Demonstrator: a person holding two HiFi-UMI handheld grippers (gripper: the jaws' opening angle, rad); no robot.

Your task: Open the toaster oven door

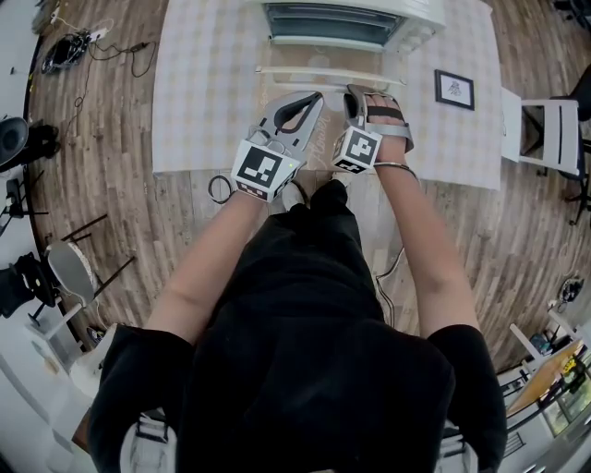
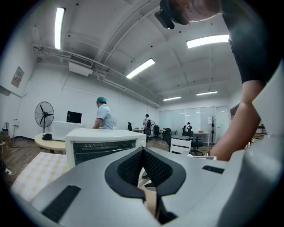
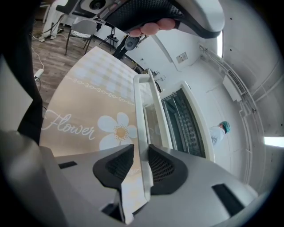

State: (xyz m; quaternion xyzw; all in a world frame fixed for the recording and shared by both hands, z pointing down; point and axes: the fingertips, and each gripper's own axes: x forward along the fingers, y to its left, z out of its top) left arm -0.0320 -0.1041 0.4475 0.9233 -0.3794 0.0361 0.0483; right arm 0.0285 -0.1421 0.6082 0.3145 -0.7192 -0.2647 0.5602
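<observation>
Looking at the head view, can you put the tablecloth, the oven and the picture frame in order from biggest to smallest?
Largest: tablecloth.
Next: oven, though the picture's top edge cuts it off.
Smallest: picture frame.

Toaster oven (image 1: 346, 23) cut off by the head view's top edge; framed picture (image 1: 454, 89) print unreadable

The word "Flower" (image 3: 69, 126) was written in white script on the beige cloth (image 3: 88, 95), just beside a printed white daisy (image 3: 117, 131). No other text could be read anywhere.
</observation>
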